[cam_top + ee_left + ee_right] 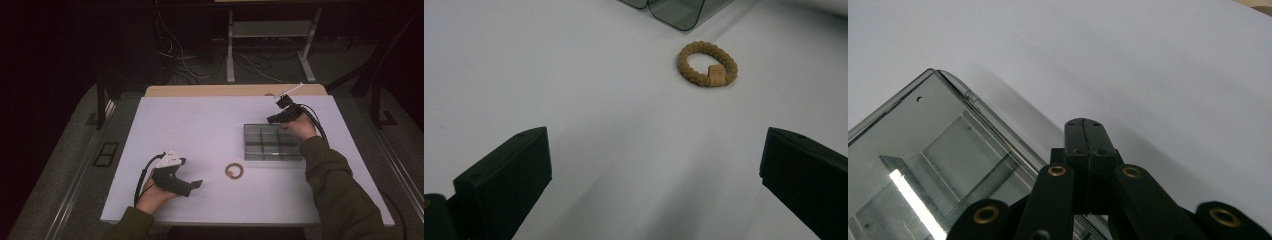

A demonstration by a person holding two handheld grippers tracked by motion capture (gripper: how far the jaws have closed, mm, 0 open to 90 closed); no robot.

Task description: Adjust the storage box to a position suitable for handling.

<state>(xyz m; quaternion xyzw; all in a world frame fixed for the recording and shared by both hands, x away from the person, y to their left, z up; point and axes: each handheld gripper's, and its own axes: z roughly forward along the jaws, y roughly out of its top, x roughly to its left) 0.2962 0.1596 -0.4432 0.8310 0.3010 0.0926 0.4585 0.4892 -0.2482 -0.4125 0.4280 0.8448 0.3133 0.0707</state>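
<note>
A brown braided rope ring (234, 171) with a tan band lies flat on the white table (200, 130), in front of a clear plastic compartment box (272, 142). My left gripper (191, 175) rests near the table's front left, pointing at the ring and a short way from it. In the left gripper view its jaws stand wide open around bare table (654, 150), with the ring (707, 64) ahead and apart. My right gripper (270, 120) is at the box's far edge. Its jaws (1084, 132) are pressed together above the box rim (998, 135), with nothing seen between them.
The box corner (674, 10) lies just beyond the ring. A wooden strip (235, 90) borders the table's far edge. Behind it, table legs (230, 50) and cables lie on the dark floor. Open tabletop spreads across the left and middle.
</note>
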